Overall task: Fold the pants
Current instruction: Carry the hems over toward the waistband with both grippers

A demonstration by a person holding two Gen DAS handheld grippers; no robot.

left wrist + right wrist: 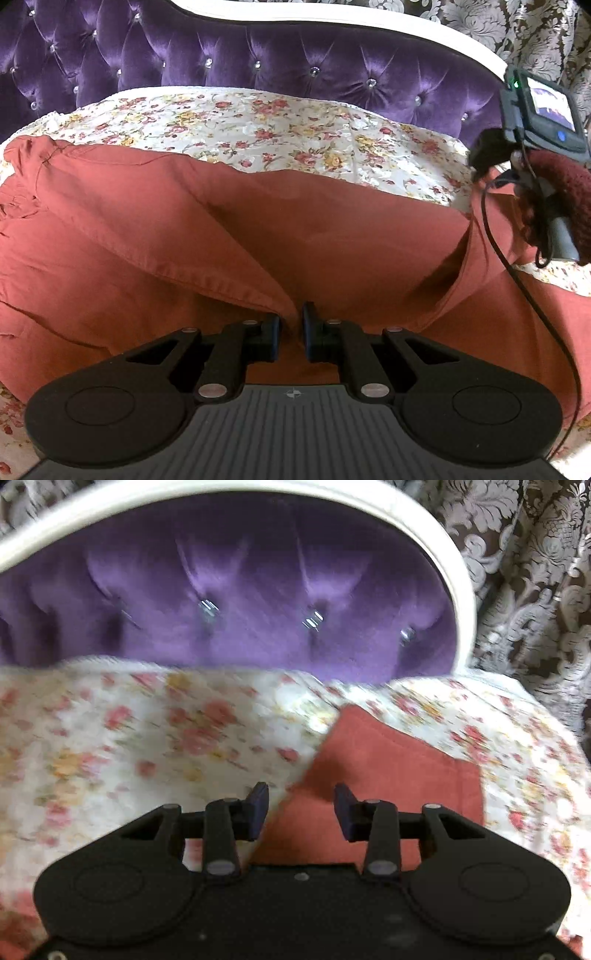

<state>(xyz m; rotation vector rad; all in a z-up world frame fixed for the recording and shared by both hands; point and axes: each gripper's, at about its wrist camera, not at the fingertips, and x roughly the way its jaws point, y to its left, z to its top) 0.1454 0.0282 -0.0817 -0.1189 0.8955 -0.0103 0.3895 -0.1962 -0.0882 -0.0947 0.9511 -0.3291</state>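
Rust-red pants (229, 236) lie spread across a floral bedsheet (258, 122), with one layer folded over in a diagonal crease. My left gripper (291, 334) sits low on the cloth, shut on a fold of the pants that runs down between its blue pads. In the blurred right wrist view, a pant leg end (388, 775) lies flat on the sheet. My right gripper (301, 812) hovers over its left edge, open, with its pads clear of the cloth. At the right edge of the left wrist view, a hand in a maroon knit sleeve (569, 206) holds the right gripper's body (539, 110).
A purple tufted headboard (258, 55) with a white frame rises behind the bed. Patterned brown and silver curtains (535, 590) hang at the right. A black cable (517, 280) trails from the right gripper across the pants. The floral sheet (129, 738) stretches left of the pant leg.
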